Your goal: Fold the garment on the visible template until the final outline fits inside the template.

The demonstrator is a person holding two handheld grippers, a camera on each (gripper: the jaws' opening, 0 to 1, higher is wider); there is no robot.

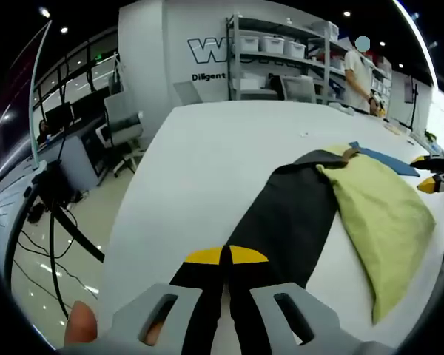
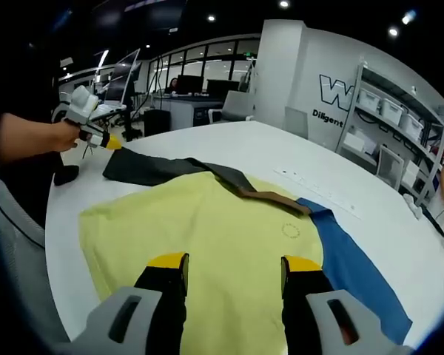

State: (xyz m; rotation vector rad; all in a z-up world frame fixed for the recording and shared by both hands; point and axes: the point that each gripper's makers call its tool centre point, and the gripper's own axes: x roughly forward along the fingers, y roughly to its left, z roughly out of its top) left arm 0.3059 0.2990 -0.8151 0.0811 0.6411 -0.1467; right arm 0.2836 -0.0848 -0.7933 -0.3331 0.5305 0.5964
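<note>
Garment (image 2: 207,237): it lies flat on the white desk (image 1: 207,155), partly on top of the blue template (image 2: 355,274). The body is yellow, with a black sleeve (image 1: 288,222) and a brown collar (image 2: 270,196).

Left gripper (image 1: 227,255): your yellow-tipped fingers are pressed together on the end of the black sleeve, so you are pinching it. In the right gripper view it sits at the far sleeve tip (image 2: 107,140), with your hand (image 2: 63,135) around it.

Right gripper (image 2: 234,263): your fingers are spread wide over the yellow body and pinch nothing. They seem to hover just above the cloth (I cannot tell if they touch it).

Step now: I think you are about to fold the black sleeve in over the yellow body.

How to do it well: keep a firm pinch on the sleeve end. Lift it only a little, then carry it across toward the middle. Let your right gripper hold the yellow body down so it does not slide off the blue template. Lay the sleeve flat with no bumps, and keep every edge on the desk where you can see it.

Watch out: the blue template sticks out on one side only, so the garment reaches well past it on the other side.

Count: one garment, one black sleeve that I can see, one blue template, two grippers, one desk.
</note>
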